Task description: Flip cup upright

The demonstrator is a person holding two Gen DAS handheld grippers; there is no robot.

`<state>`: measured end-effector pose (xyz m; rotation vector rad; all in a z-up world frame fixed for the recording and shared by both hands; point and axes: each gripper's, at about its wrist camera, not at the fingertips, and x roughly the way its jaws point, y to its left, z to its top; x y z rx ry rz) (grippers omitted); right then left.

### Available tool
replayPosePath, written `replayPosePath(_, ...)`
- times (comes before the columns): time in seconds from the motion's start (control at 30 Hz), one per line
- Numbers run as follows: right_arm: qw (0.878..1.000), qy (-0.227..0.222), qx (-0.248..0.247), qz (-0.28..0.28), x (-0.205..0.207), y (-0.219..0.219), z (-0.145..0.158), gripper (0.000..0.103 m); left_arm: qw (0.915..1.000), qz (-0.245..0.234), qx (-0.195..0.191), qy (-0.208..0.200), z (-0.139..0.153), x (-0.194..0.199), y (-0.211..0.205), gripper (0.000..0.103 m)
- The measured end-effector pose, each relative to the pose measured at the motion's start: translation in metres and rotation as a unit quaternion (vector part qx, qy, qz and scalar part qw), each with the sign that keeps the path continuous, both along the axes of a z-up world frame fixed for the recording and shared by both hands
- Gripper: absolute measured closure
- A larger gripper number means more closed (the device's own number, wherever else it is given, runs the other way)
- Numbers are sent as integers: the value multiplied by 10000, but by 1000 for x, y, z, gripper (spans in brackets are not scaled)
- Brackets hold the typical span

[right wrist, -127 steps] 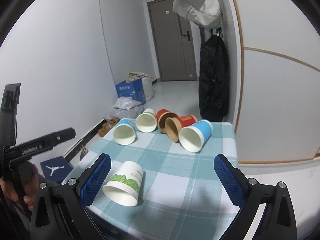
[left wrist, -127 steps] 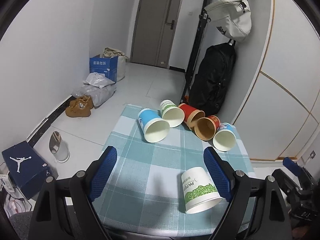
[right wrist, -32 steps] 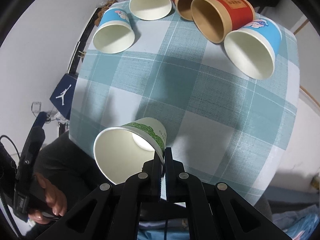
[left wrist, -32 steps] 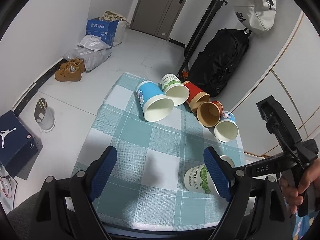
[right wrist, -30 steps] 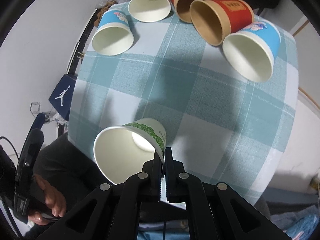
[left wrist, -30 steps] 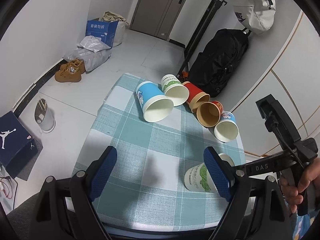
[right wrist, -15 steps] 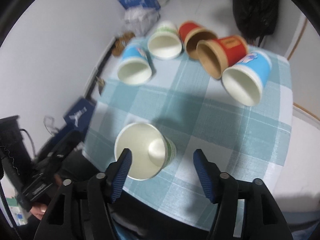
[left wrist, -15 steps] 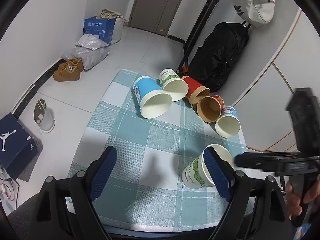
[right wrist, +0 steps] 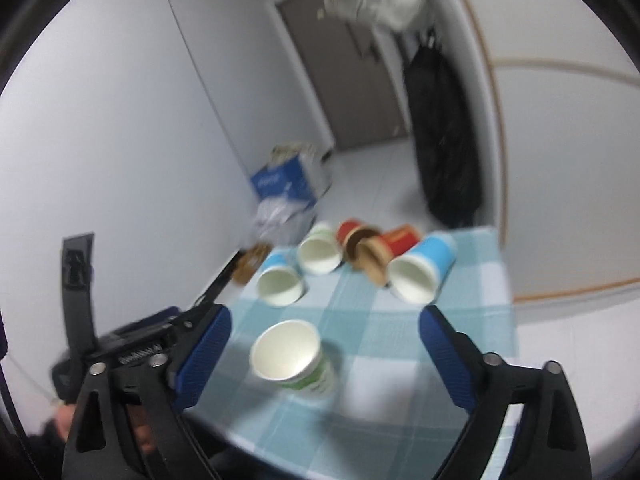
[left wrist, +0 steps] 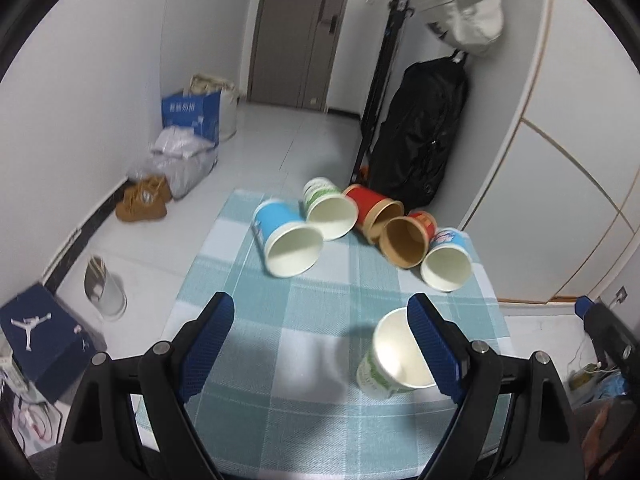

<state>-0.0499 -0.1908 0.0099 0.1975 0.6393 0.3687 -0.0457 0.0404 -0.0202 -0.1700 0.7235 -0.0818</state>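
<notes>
A white paper cup with a green leaf print (left wrist: 390,356) stands upright, mouth up, on the near right part of the checked tablecloth (left wrist: 288,312); it also shows in the right wrist view (right wrist: 294,358). My left gripper (left wrist: 324,344) is open and empty, its right finger (left wrist: 434,350) overlapping the cup in view. My right gripper (right wrist: 324,356) is open and empty, back from the cup, which lies between its fingers in view.
Several cups lie on their sides at the table's far edge: a blue one (left wrist: 286,242), a green-print one (left wrist: 330,212), two red ones (left wrist: 374,212) and a small blue one (left wrist: 448,258). A black backpack (left wrist: 420,136) hangs beyond. Boxes, bags and shoes (left wrist: 144,200) are on the floor at left.
The right gripper was shut on the cup's rim, holding it tilted; it let go, opened and drew back. The cup now stands upright on the table. The left gripper stayed open.
</notes>
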Motion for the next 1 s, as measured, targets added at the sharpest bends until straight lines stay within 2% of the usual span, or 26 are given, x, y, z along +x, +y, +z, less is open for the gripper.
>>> replayPosePath(0.07, 9994, -254, -179, -169, -9, -1, -2, 1, 9998, -41, 117, -144, 4, -5, -5, 17)
replayPosePath(0.13, 9987, -300, -303, -296, -12, 1, -4, 1, 9994, -62, 209, -280, 8, -9, -8, 17)
replayPosePath(0.33, 9957, -754, -206, -499, -34, -2, 1, 1, 9985, -94, 247, -487, 14, -15, -13, 17)
replayPosePath(0.43, 9962, -610, -21, -627, -35, -7, -4, 1, 9980, -126, 291, -544, 14, -17, -16, 17)
replayPosePath(0.67, 9948, -758, -203, -649, -39, -6, -2, 0, 9973, -32, 475, -554, 13, -16, -24, 17)
replayPosePath(1.0, 9945, -754, -235, -694, -38, -7, -3, 0, 9986, 22, 301, -441, 13, -17, -19, 17)
